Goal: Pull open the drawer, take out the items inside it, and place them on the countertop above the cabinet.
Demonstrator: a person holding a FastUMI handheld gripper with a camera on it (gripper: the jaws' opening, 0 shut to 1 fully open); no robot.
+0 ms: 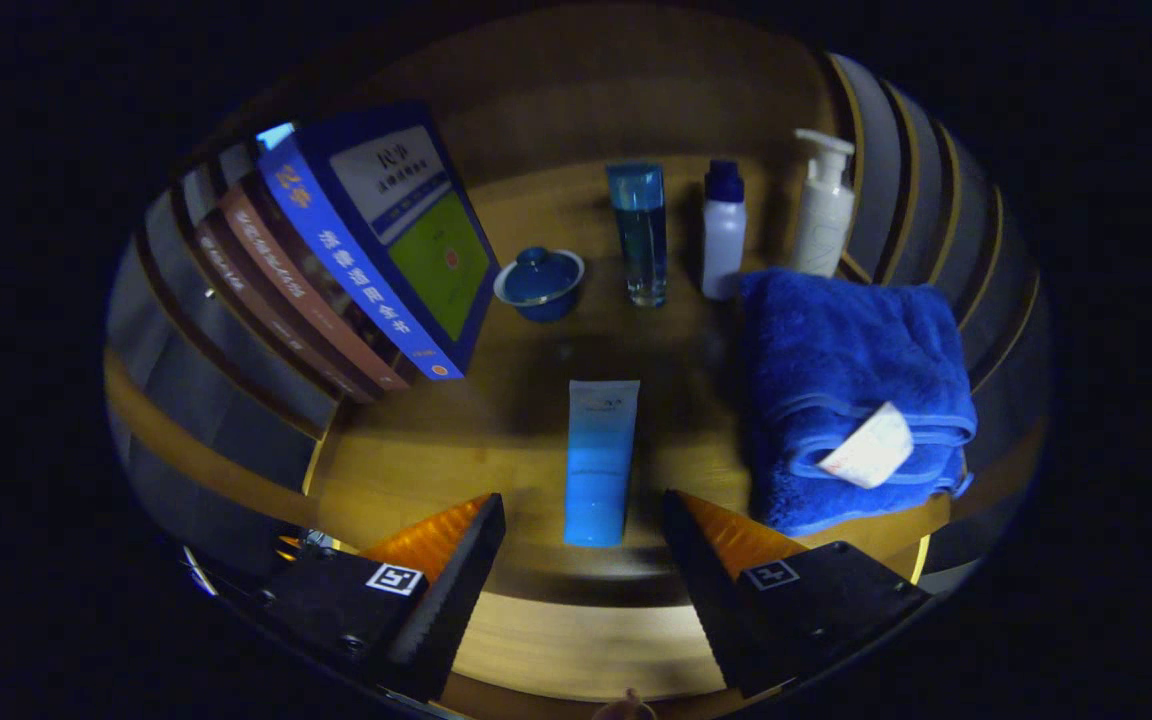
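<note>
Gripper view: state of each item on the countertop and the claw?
claw: open, empty
blue tube: lying flat, between the fingers
blue towel: folded
lidded bowl: lid on
pump bottle: upright
white bottle: upright, capped
clear blue bottle: upright
books: leaning

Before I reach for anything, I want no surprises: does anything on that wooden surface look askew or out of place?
The books lean at a slant instead of standing upright. The blue tube lies flat just ahead of the open gripper, while the bottles behind it stand. A pale tag sticks out of the folded blue towel. Nothing looks spilled or damaged.
</note>
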